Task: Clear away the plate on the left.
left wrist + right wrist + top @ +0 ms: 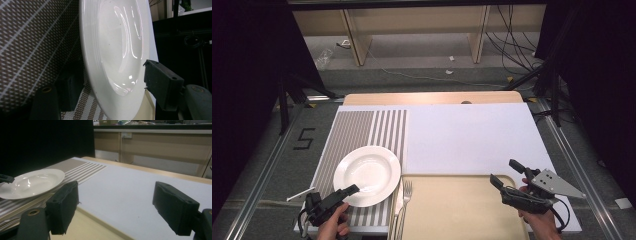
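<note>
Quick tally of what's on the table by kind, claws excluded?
Plate: 1
Striped mat: 1
Tray: 1
Fork: 1
White board: 1
Other cutlery left of the fork, too small to tell: not counted
Total: 5

The left hand (333, 223) comes in from the bottom edge, holding the left gripper (353, 189) low and angled forward and to the right, its jaws set close on either side of a thin rim. The right hand (539, 218) holds the right gripper (505, 172) angled forward and to the left, jaws spread wide with nothing between them.
</note>
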Tool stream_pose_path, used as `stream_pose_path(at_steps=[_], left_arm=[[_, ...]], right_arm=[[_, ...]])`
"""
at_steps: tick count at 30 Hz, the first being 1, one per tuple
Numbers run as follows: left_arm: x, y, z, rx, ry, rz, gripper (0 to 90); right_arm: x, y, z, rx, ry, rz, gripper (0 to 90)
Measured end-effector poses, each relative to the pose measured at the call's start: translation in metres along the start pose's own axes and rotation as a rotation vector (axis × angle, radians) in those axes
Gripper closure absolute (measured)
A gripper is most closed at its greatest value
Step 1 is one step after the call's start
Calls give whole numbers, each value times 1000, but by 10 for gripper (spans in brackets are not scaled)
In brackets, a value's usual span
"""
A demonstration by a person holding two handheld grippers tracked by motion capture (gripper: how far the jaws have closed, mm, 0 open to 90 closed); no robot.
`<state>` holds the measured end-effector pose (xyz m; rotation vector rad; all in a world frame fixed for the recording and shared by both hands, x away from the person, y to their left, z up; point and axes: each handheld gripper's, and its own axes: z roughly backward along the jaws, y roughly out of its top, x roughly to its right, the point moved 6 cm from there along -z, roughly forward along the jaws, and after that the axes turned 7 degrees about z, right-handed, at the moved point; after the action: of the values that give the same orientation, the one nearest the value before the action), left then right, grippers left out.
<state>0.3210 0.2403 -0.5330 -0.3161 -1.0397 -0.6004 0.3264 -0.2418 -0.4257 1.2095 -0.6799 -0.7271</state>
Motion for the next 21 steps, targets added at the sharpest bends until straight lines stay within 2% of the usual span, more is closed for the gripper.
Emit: stream_pose_path(at_steps=[3,9,13,18,21], left_arm=[[-1,-2,-2,8,-4,28,348],[-4,-4,-5,21,-4,51,410],[-5,-3,-6,30,-10,84,446],[-6,-5,-7,30,-10,102,496],[-6,-7,-9,28,-1,96,520]], right_arm=[[0,0,0,1,-2,1,218],[0,0,0,3,-1,1,218],[0,0,0,2,0,1,218],[0,0,0,1,1,2,218],[0,0,-1,0,1,3,218]])
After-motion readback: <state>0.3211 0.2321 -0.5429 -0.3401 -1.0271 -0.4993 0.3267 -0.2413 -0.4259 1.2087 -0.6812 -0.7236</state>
